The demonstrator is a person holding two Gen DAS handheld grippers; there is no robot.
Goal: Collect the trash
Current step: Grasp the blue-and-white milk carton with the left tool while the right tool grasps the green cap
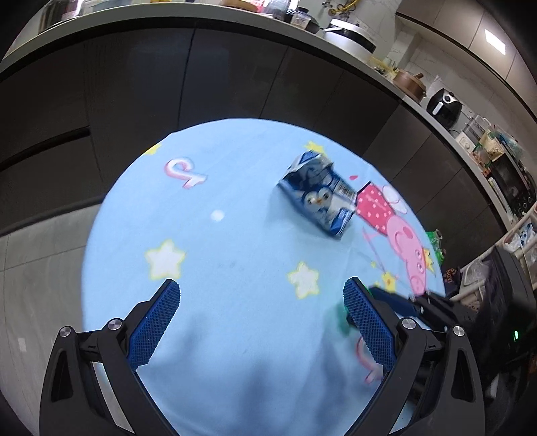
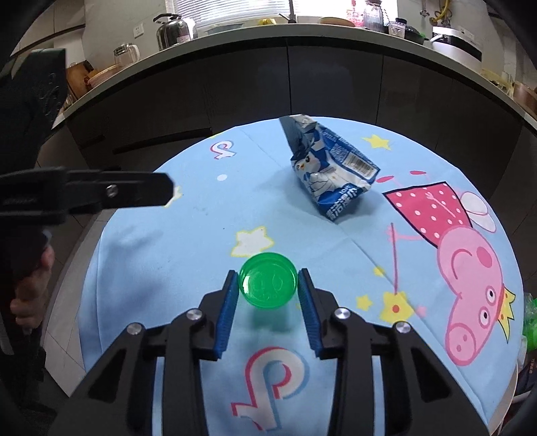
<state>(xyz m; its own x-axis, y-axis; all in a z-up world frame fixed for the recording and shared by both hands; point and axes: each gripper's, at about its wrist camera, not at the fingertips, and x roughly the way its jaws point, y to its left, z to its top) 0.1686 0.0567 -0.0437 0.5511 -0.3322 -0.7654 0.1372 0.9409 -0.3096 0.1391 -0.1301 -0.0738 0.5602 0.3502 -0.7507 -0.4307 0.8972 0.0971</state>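
**Kitchen behind a round desk**

I'm looking at a round desk [image 2: 188, 234] under a light blue cartoon cloth [image 1: 241, 208] printed with stars and a pink pig. Behind it runs a long counter [image 1: 201, 20] with a pale top over dark, handleless cabinet fronts [image 1: 141, 84]. On the counter I can see a steel kettle [image 2: 173, 30], a glass jar [image 2: 127, 53], a white cooker [image 1: 352, 37] and a black air fryer [image 1: 443, 104]. A window with blinds [image 2: 228, 11] gives daylight; a ceiling panel light [image 1: 496, 41] glows. The floor [image 1: 37, 275] is grey tile.
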